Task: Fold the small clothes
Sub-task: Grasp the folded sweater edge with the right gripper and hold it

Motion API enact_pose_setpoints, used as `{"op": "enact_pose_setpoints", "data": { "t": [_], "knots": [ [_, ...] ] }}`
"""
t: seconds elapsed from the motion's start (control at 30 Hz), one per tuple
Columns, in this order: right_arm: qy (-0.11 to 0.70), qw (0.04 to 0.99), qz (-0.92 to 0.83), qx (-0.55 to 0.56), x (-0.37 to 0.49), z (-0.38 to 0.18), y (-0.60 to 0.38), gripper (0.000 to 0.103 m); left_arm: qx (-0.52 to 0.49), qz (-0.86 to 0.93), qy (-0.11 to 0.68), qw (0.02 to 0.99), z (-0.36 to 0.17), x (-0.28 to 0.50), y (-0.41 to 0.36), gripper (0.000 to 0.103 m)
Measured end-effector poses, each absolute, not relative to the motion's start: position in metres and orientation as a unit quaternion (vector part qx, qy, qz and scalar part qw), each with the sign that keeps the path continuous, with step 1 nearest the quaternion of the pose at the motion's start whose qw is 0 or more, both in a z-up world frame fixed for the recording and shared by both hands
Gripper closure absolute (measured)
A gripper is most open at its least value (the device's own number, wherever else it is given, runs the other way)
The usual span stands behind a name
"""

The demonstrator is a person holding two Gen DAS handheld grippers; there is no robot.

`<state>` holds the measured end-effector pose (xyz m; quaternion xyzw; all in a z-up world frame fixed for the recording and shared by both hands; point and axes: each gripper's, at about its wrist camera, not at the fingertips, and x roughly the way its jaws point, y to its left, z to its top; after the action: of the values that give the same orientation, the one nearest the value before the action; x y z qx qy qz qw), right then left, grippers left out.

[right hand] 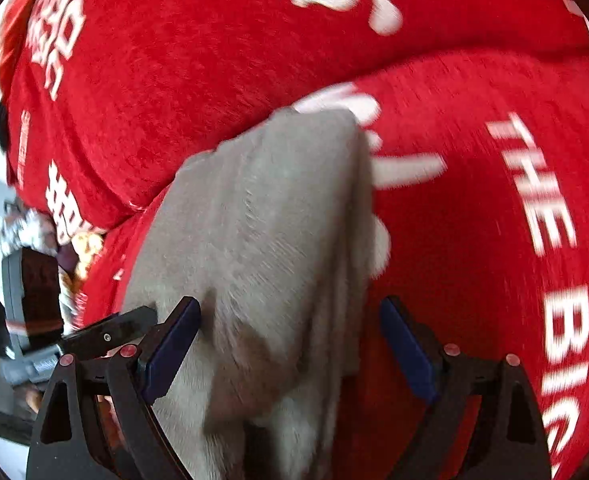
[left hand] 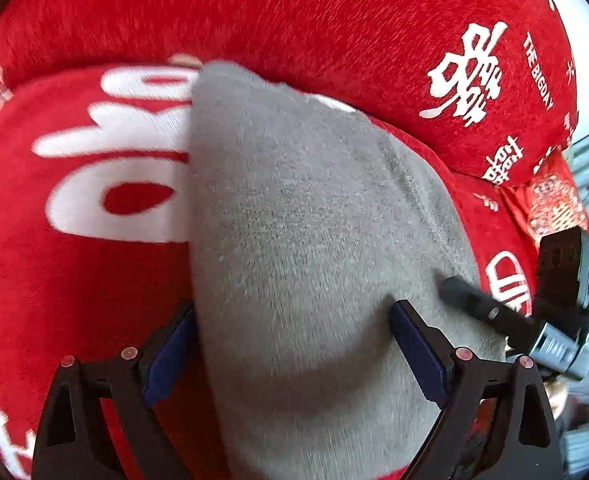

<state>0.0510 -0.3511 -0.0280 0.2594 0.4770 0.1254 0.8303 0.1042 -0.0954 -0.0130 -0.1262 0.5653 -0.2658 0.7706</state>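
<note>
One grey garment (left hand: pixel 314 240) lies on a red blanket (left hand: pixel 74 280) printed with white characters, against one red pillow (left hand: pixel 294 20) on the far side. Two grippers hover above it: the left gripper (left hand: pixel 292 316) and right gripper (right hand: pixel 290 312) both have jaws spread, gripping nothing.

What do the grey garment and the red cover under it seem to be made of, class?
Grey garment: probably a soft brushed knit, matte, with fine fuzzy nap and limp folds. Red cover: likely short-pile plush or velvet, its streaked nap faintly shiny, carrying flat white printed lettering.
</note>
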Motion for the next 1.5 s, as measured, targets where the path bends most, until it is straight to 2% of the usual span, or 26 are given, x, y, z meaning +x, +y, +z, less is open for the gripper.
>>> {"op": "enact_pose_setpoints", "data": {
  "t": [0.03,0.07,0.1,0.13,0.2,0.3,0.4,0.77,1.5],
  "knots": [
    [0.480,0.830,0.131,0.250,0.054,-0.028,-0.346,0.019,-0.130,-0.268,0.561,0.772,-0.013,0.106,-0.096,0.009],
    [0.483,0.832,0.133,0.238,0.057,-0.028,-0.340,0.028,-0.127,-0.272,0.557,0.774,-0.013,0.108,-0.099,0.020],
    [0.484,0.833,0.134,0.233,0.059,-0.028,-0.337,0.039,-0.118,-0.273,0.557,0.776,-0.012,0.108,-0.102,0.025],
    [0.485,0.832,0.138,0.231,0.061,-0.028,-0.334,0.045,-0.113,-0.271,0.555,0.778,-0.011,0.107,-0.103,0.027],
    [0.485,0.832,0.144,0.230,0.063,-0.026,-0.332,0.056,-0.101,-0.273,0.546,0.786,-0.006,0.105,-0.106,0.040],
    [0.477,0.841,0.140,0.213,0.060,-0.020,-0.327,0.061,-0.084,-0.270,0.532,0.798,0.005,0.099,-0.108,0.052],
    [0.466,0.853,0.131,0.193,0.055,-0.011,-0.323,0.064,-0.067,-0.263,0.523,0.808,0.014,0.096,-0.111,0.058],
    [0.432,0.882,0.130,0.135,0.024,0.028,-0.296,0.066,-0.033,-0.251,0.498,0.829,0.034,0.061,-0.106,0.059],
    [0.406,0.899,0.131,0.099,-0.052,0.052,-0.253,0.066,-0.011,-0.237,0.467,0.852,0.056,-0.021,-0.071,0.059]
  ]
}}
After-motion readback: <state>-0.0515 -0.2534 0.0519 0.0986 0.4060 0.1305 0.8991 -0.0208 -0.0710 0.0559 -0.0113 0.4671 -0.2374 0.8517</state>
